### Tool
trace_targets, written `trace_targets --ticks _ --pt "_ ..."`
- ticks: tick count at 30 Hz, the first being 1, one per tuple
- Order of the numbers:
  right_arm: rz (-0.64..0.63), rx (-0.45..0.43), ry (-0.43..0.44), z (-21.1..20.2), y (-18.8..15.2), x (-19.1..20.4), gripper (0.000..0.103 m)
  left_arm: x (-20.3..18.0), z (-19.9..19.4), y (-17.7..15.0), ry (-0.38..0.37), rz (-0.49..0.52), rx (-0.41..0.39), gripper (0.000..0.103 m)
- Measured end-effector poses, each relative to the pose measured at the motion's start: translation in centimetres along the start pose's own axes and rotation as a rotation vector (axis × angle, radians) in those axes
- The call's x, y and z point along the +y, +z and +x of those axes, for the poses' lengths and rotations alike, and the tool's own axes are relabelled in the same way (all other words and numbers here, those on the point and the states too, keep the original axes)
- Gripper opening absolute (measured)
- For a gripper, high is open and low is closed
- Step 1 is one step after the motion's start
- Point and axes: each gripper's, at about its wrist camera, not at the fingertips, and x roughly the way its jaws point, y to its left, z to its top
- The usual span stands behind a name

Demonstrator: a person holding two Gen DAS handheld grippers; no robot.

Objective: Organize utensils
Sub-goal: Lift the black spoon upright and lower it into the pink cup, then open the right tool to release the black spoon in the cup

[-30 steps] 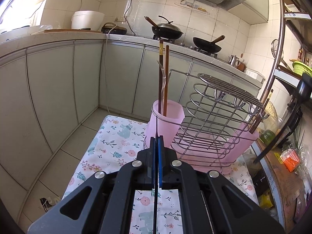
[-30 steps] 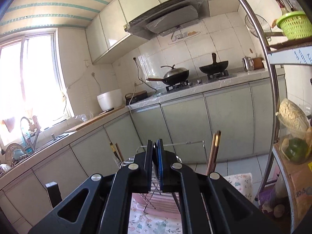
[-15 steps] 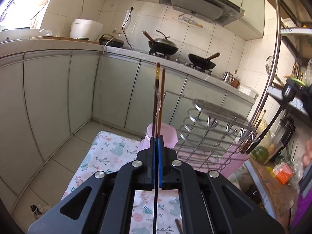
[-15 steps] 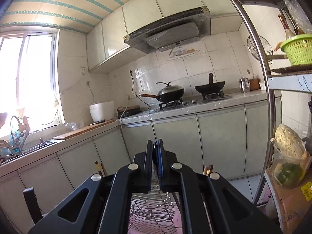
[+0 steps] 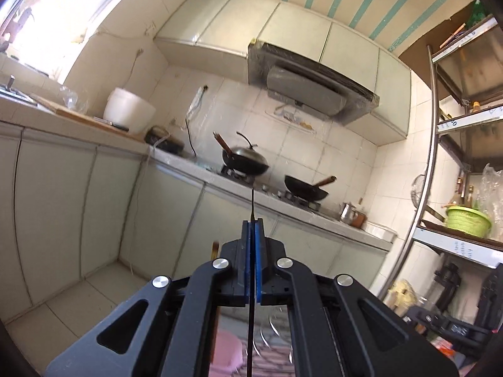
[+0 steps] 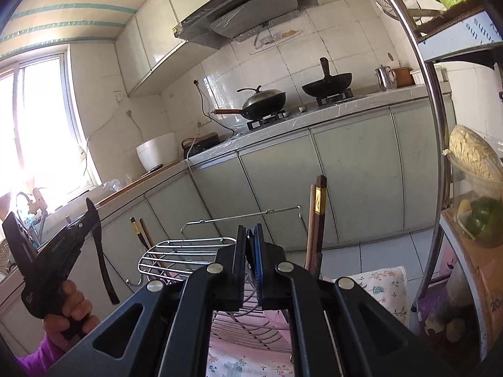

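My left gripper is shut on a thin dark chopstick that sticks up past its tips and runs down below the jaws. It is tilted up toward the stove wall; the pink utensil cup shows blurred below it. In the right wrist view the left gripper is held high at the left. My right gripper is shut with nothing visible between the pads. Past it stands the wire dish rack, with dark chopsticks upright on its right and others on its left.
Floral cloth lies under the rack. Kitchen counter with a lidded wok and a pan runs behind. A metal shelf pole and shelf with vegetables stand at the right. A white rice cooker sits on the counter.
The left gripper has lifted and tilted upward, pulling a chopstick up out of the pink cup. The right gripper has tilted back down, so the rack shows again.
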Motion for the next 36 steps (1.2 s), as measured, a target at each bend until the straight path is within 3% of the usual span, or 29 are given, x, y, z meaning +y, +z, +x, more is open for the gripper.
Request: trace_targets --ticks 7,18,32,34,36 --pt "0.025 0.018 0.030 0.4 -1.2 -1.8 0.005 -0.3 3.3 -2.7 0.108 0.067 -0.078 0.001" --pt "0.035 0.022 0.039 0.9 -1.9 -2.2 0.005 0.7 5.1 -6.5 0.168 0.089 -0.073 0.001" --pt "0.023 0.067 0.001 0.5 -2.2 -1.1 0.006 1.9 2.9 -8.4 0.076 0.099 0.208 0.001" --pt "0.023 0.090 -0.010 0.6 -2.4 -0.9 0.009 2.0 3.0 -8.8 0.068 0.113 0.258 0.002" --pt "0.023 0.108 -0.022 0.5 -2.6 -0.8 0.027 2.0 3.1 -9.0 0.064 0.128 0.303 0.004"
